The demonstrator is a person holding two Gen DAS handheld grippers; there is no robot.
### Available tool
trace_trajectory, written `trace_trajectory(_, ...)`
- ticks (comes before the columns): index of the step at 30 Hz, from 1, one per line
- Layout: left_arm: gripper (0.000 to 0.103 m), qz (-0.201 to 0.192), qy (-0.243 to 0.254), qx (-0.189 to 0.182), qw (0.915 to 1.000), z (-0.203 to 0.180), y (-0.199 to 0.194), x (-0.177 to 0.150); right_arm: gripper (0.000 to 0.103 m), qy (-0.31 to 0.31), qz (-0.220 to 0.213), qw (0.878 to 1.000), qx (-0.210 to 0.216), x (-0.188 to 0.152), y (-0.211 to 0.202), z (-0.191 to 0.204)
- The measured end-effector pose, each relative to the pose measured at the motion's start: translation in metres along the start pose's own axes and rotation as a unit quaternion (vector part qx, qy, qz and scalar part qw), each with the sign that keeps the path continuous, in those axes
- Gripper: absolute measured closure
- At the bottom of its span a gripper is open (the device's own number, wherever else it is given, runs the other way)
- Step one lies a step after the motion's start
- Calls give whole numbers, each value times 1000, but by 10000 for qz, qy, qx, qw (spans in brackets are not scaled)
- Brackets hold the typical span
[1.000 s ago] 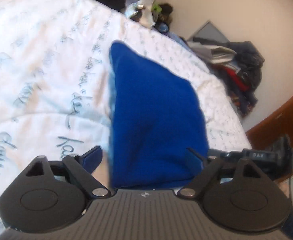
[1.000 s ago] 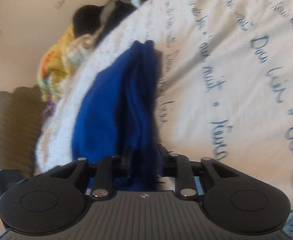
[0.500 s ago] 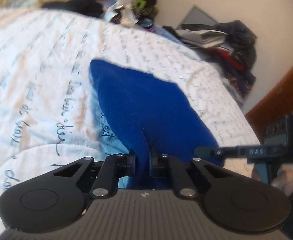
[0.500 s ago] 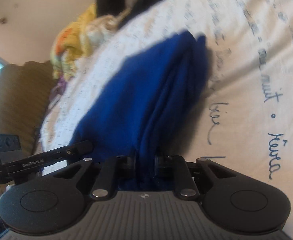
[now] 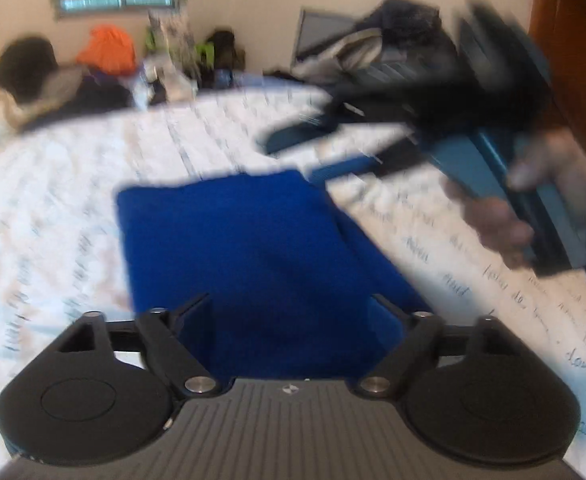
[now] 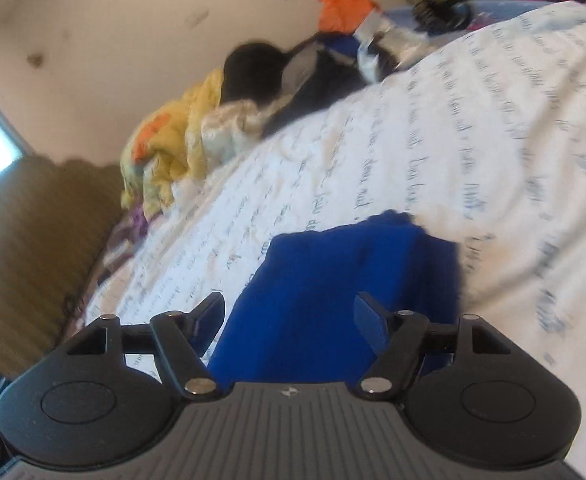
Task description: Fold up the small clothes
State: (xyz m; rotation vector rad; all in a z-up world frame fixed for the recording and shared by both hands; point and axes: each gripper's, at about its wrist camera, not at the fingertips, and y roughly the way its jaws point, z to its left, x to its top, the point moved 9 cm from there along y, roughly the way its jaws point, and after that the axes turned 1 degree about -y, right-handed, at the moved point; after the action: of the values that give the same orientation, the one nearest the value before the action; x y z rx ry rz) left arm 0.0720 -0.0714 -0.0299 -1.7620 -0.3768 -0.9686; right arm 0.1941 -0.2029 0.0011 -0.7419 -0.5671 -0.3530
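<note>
A folded bright blue garment (image 5: pixel 253 256) lies flat on the white bedspread with handwriting print (image 5: pixel 61 216). My left gripper (image 5: pixel 291 306) hovers over its near edge, jaws opening, and its pads do not press the cloth. In the left wrist view the right gripper (image 5: pixel 289 160) comes in from the right, blurred, held by a hand (image 5: pixel 505 200), above the garment's far right corner. In the right wrist view the blue garment (image 6: pixel 341 292) lies below my right gripper (image 6: pixel 289 310), whose jaws are opening and free of the cloth.
Piles of clothes and clutter line the far edge of the bed (image 5: pixel 105 64) and its right corner (image 5: pixel 393 40). A yellow bundle (image 6: pixel 173 140) and a brown headboard (image 6: pixel 33 240) lie to the left in the right wrist view. A wooden door (image 5: pixel 573 40) stands at the right.
Both grippers were shut on the blue garment half a second ago and have let go and lifted off. The garment now lies flat and folded on the bedspread.
</note>
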Motion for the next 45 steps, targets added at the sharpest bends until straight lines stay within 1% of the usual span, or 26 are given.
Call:
trace_trajectory(1,27,244,-102,62,9996,4,17,-8,33,-218,265,9991,-234,1,23,-2)
trace_trajectory(3,24,-46,152,129,9998,3,24,-16,35,-509,796,9914,-903,-7,65,-28)
trace_trajectory(4,23,-108,315,173,9993,0,24,-18,35,-716,477,9933,-771,-4,69,-31)
trace_trajectory(6,23,-188,386,173,9989,0,22,-22,35,-416,655,9937,-814,7,71,-31)
trace_trajectory(8,23,-276,297,106,9991,3,22,-23,33,-521,842,9882,-1172,18,71,-16)
trace_trajectory(9,21,-311,253,72,9992,4,23,-24,33,-746,690,9887,-1103,22,66,0)
trace_trajectory(10,20,-331,219,44,9992,4,23,-24,33,-916,584,9907,-826,21,64,20)
trace_trajectory(12,17,-336,195,23,9992,3,25,-21,34,-1054,694,9915,-318,19,77,51)
trace_trajectory(13,17,-338,196,14,9992,3,26,-21,34,-1170,858,9891,-268,16,92,62)
trace_trajectory(15,16,-348,172,-10,9992,4,26,-21,34,-1318,1412,9795,-566,-2,135,55)
trace_trajectory(17,16,-365,151,-32,9992,6,27,-19,31,-1669,1075,9782,-605,-7,165,46)
trace_trajectory(18,16,-381,129,-40,9992,7,27,-19,31,-1625,942,9801,-640,-4,171,45)
trace_trajectory(20,17,-498,39,-25,9987,8,18,-22,31,-1506,1101,9790,-819,0,177,52)
trace_trajectory(22,18,-677,-218,7,9975,17,-1,-24,32,-1598,1249,9745,-959,-3,164,55)
trace_trajectory(23,16,-774,-420,-3,9961,23,-14,-25,31,-1482,1111,9783,-924,-1,146,59)
trace_trajectory(24,10,-852,-639,-15,9943,31,-26,-27,31,-1364,845,9848,-672,2,115,60)
trace_trajectory(25,7,-908,-895,-2,9918,40,-37,-30,26,-1243,573,9900,-348,2,82,59)
trace_trajectory(27,5,-835,-1490,-47,9853,59,-48,-37,14,-881,206,9959,-1,-10,33,48)
trace_trajectory(30,14,-403,-2200,-116,9746,78,-37,-45,14,-448,2,9981,-414,-39,-16,9)
trace_trajectory(33,22,-97,-2249,41,9743,79,-18,-48,14,151,185,9956,-911,-72,-37,-34)
trace_trajectory(35,26,-81,-2043,255,9785,74,-10,-44,17,151,453,9943,-956,-95,-29,-43)
trace_trajectory(36,34,-35,-1919,427,9805,74,-5,-41,38,-121,341,9949,-941,-99,-30,-37)
trace_trajectory(37,39,13,-1753,616,9826,73,-1,-40,75,-337,448,9939,-946,-106,-26,-30)
trace_trajectory(38,48,54,-1589,783,9842,71,-1,-39,84,-458,573,9924,-987,-111,-23,-26)
trace_trajectory(41,49,109,-1452,857,9856,73,-5,-39,85,-892,635,9883,-1061,-116,-27,-20)
trace_trajectory(45,49,65,-1328,935,9867,69,-12,-45,83,-1134,512,9864,-1073,-123,-36,-21)
